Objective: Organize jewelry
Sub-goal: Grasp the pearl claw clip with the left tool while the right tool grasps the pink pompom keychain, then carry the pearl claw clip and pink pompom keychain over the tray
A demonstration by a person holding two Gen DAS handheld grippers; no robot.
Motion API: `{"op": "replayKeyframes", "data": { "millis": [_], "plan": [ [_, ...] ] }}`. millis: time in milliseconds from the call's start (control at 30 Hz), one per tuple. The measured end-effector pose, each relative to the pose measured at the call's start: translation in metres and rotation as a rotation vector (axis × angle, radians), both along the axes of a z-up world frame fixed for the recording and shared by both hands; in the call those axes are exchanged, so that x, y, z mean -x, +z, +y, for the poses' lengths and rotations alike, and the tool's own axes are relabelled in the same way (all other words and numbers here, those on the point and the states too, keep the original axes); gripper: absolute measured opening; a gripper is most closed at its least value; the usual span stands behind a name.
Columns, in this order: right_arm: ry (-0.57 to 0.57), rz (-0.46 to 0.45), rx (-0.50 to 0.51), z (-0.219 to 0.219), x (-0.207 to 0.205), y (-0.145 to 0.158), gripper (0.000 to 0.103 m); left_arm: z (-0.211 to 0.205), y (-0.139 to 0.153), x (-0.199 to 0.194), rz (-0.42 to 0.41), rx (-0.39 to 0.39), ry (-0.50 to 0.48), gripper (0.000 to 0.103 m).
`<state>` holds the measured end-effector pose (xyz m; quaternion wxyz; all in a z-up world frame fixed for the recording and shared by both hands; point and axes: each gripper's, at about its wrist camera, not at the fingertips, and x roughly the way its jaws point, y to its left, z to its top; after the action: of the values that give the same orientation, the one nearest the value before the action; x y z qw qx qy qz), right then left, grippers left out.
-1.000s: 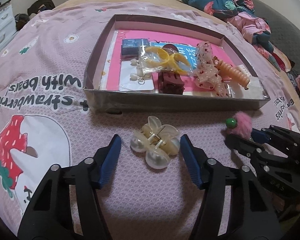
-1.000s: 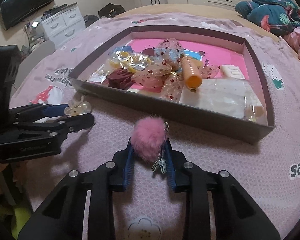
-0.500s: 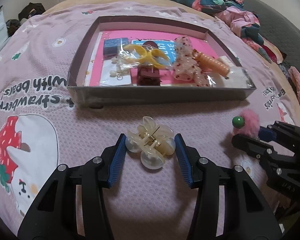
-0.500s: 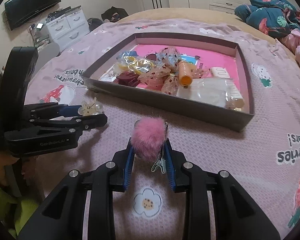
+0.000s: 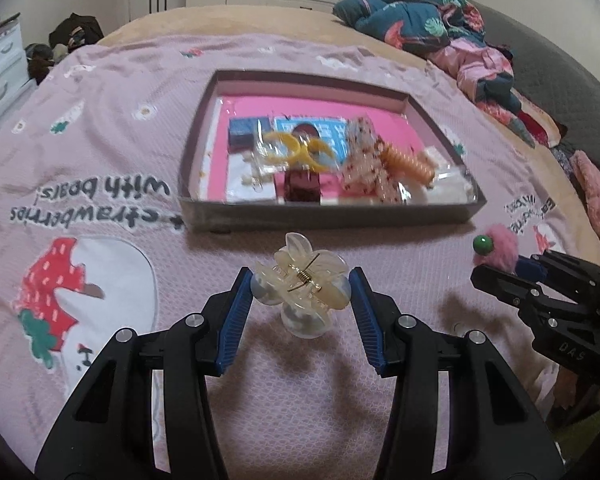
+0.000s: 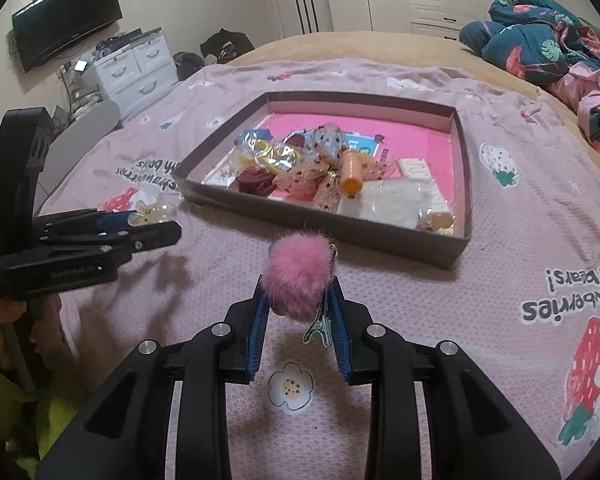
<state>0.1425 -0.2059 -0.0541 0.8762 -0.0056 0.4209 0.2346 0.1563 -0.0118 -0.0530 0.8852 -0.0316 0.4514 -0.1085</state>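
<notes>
My left gripper (image 5: 302,292) is shut on a clear pearl claw clip (image 5: 300,286) and holds it above the bed cover, in front of the grey tray (image 5: 332,212). My right gripper (image 6: 298,300) is shut on a pink pom-pom hair clip (image 6: 298,278), also lifted, short of the tray's near wall (image 6: 340,228). The tray has a pink floor and holds several hair accessories: yellow rings (image 5: 296,148), a dotted bow (image 5: 366,160), an orange spiral tie (image 5: 408,158). Each gripper shows in the other view: the right one (image 5: 496,268), the left one (image 6: 156,222).
The purple printed bed cover (image 6: 520,240) lies under everything. Piled clothes and a blue quilt (image 5: 428,28) sit at the bed's far right. White drawers (image 6: 132,72) and a wall TV (image 6: 66,20) stand beyond the bed's left side.
My left gripper closed on the pearl claw clip and lifted it off the cover. Both grippers rose and drew back from the tray; the right kept its hold on the pom-pom clip.
</notes>
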Motion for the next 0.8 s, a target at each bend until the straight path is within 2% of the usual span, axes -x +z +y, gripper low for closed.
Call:
{"op": "replayKeyframes", "data": {
  "millis": [333, 800],
  "plan": [
    [-0.038, -0.04, -0.013, -0.013, -0.01, 0.02, 0.027, -0.004, 0.023, -0.013, -0.045, -0.001, 0.002, 0.041],
    [-0.098, -0.081, -0.011, -0.031, -0.043, 0.039, 0.027, -0.031, 0.034, -0.051, -0.073, -0.018, -0.041, 0.041]
  ]
}}
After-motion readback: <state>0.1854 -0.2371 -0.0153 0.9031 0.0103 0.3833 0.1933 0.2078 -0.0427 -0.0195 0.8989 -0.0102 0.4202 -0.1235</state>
